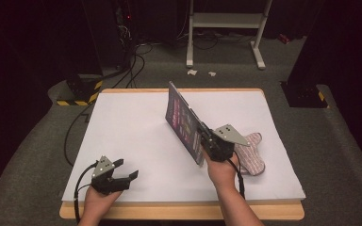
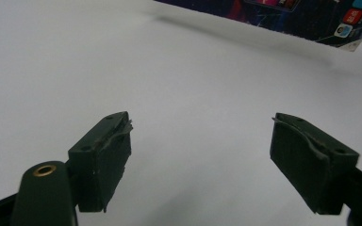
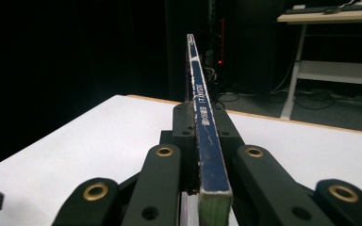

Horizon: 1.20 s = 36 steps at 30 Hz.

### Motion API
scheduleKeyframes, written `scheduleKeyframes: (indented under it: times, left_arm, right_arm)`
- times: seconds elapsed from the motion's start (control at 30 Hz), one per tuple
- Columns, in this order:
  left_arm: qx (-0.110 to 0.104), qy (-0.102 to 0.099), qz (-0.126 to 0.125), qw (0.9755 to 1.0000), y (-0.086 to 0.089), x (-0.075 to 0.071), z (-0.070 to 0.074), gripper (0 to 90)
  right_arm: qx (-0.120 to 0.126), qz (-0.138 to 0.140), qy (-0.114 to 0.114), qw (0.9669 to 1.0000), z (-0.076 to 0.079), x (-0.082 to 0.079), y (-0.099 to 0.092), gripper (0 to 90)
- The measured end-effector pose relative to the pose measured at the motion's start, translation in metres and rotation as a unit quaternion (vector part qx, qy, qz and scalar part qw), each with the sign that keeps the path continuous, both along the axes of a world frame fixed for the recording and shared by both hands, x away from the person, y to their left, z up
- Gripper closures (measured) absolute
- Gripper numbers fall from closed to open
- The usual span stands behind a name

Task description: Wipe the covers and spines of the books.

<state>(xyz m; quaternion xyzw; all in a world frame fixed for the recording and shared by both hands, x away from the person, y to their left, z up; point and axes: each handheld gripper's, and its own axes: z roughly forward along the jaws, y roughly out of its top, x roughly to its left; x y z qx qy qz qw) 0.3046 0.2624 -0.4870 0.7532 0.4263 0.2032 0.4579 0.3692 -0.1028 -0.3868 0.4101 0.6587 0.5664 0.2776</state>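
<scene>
A thin dark book [image 1: 185,123] with a purple and pink cover stands on edge, lifted above the white table [image 1: 132,136], and my right gripper [image 1: 206,136] is shut on its near end. The right gripper view looks straight along its blue spine [image 3: 203,122], clamped between the two black jaws. My left gripper [image 1: 125,175] rests low at the table's front left, jaws wide apart with nothing between them. In the left gripper view bare white table shows between its fingers [image 2: 101,155], and the book's lower edge [image 2: 311,21] hangs at the top.
A pink and grey patterned cloth pad [image 1: 252,153] lies on the table just right of my right hand. Beyond the table's far edge are a white desk frame [image 1: 226,28], cables [image 1: 132,61] and a yellow-and-black striped base [image 1: 78,94] on the grey floor.
</scene>
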Motion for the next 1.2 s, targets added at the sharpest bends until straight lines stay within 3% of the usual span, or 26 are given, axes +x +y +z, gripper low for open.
scheduleKeyframes:
  times: [0.47, 0.7, 1.0, 1.2]
  left_arm:
    - [-0.001, 0.002, 0.003, 1.0000, 0.002, 0.002, -0.001, 21.4]
    - [-0.001, 0.004, 0.001, 1.0000, 0.001, 0.004, -0.002, 21.5]
    - [-0.002, 0.006, -0.002, 1.0000, 0.001, 0.005, -0.003, 21.5]
    - [0.004, 0.009, -0.005, 0.9999, -0.001, 0.006, -0.004, 21.6]
  right_arm:
    - [0.005, -0.055, -0.008, 0.9985, 0.004, 0.004, -0.040, 84.6]
    - [-0.001, -0.081, -0.010, 0.9967, 0.003, 0.008, -0.051, 84.6]
    - [-0.024, -0.102, -0.016, 0.9944, -0.001, 0.011, -0.050, 84.5]
    - [-0.026, -0.086, -0.014, 0.9959, -0.010, 0.009, -0.037, 84.4]
